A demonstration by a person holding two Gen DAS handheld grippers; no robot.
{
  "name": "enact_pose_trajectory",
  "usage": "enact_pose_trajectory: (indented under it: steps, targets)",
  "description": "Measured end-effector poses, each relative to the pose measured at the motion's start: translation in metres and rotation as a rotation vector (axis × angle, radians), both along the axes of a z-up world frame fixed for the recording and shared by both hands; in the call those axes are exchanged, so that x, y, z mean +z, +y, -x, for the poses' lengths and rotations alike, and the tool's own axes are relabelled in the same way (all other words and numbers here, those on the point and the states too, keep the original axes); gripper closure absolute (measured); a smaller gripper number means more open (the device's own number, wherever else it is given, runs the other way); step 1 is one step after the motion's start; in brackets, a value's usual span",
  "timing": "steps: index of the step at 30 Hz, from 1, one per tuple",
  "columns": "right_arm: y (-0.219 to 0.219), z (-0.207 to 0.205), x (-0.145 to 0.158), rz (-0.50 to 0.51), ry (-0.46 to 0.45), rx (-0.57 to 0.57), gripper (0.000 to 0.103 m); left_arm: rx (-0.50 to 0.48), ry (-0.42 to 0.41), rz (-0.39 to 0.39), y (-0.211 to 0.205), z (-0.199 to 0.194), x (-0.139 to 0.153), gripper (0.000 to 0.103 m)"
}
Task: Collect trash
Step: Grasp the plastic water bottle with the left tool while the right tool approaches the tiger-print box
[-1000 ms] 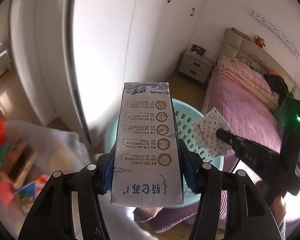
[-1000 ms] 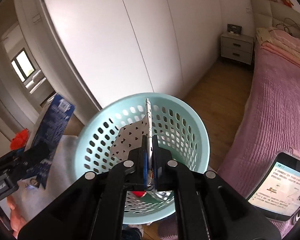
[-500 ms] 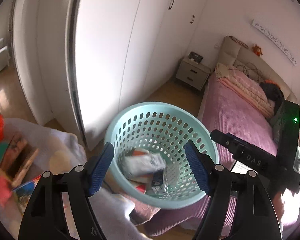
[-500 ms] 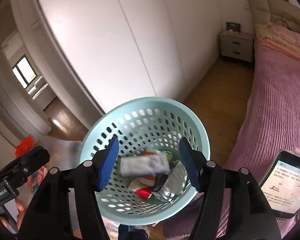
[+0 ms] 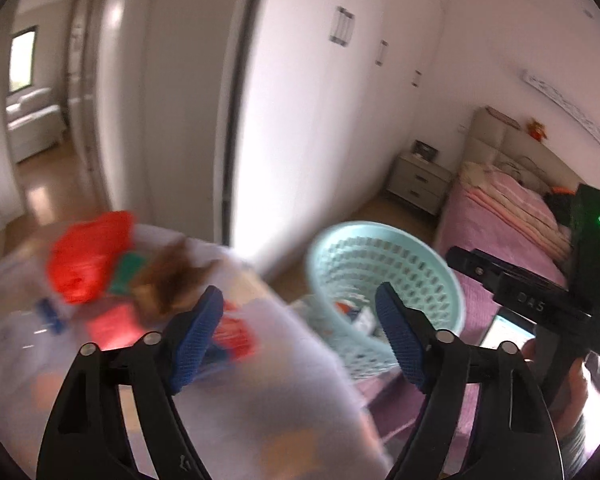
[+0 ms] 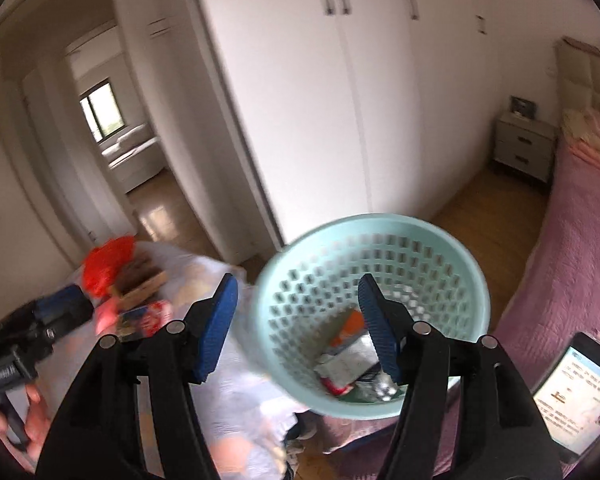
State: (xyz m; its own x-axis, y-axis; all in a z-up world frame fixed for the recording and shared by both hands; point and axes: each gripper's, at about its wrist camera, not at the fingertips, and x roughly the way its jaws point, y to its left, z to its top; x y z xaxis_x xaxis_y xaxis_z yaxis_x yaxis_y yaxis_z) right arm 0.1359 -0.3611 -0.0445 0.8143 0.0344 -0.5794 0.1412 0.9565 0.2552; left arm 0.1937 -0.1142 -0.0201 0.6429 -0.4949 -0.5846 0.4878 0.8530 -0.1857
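A pale teal perforated basket (image 6: 452, 264) holds several pieces of trash, among them a silver carton (image 6: 346, 366); it also shows in the left wrist view (image 5: 432, 268). My left gripper (image 5: 300, 338) is open and empty, over a white-covered surface (image 5: 240, 400) with blurred trash: a red bag (image 5: 88, 256), a brown item (image 5: 168, 280), red packets (image 5: 236, 336). My right gripper (image 6: 296, 328) is open and empty, at the basket's left rim. The red bag (image 6: 106, 260) and a red packet (image 6: 152, 316) show left of it.
White wardrobe doors (image 6: 340, 100) stand behind the basket. A pink bed (image 6: 580, 240) lies to the right, a nightstand (image 6: 526, 152) beyond it. A lit phone (image 6: 572, 392) lies on the bed's near edge. A doorway (image 6: 112, 132) opens at left.
One second ago the left gripper held the carton and the right a dotted paper; both opened and dropped them into the basket. Both grippers have since swung left toward the white-covered surface.
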Motion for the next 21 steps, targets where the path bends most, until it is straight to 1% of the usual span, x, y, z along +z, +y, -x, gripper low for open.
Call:
enact_pose_trajectory:
  steps: [3, 5, 9, 13, 16, 19, 21]
  targets:
    - [0.027, -0.006, 0.001, 0.018, 0.0, 0.061, 0.044, 0.092, -0.014, -0.017, 0.045, 0.0, 0.003, 0.025]
    - [0.045, -0.011, 0.0, 0.028, 0.004, 0.099, 0.044, 0.165, -0.014, -0.026, 0.082, -0.003, 0.0, 0.022]
    - [0.084, -0.025, -0.003, 0.042, 0.02, 0.168, 0.044, 0.3, 0.013, -0.055, 0.153, -0.015, -0.008, 0.022]
    - [0.115, -0.036, -0.008, 0.054, 0.033, 0.22, 0.044, 0.386, 0.038, -0.078, 0.206, -0.03, -0.014, 0.022]
    - [0.138, -0.045, -0.013, 0.06, 0.052, 0.252, 0.044, 0.41, 0.064, -0.108, 0.232, -0.048, -0.019, 0.022]
    - [0.15, -0.046, -0.022, 0.066, 0.07, 0.271, 0.044, 0.387, 0.104, -0.109, 0.249, -0.062, -0.027, 0.022]
    - [0.155, -0.05, -0.027, 0.071, 0.083, 0.279, 0.044, 0.388, 0.135, -0.115, 0.253, -0.07, -0.035, 0.022]
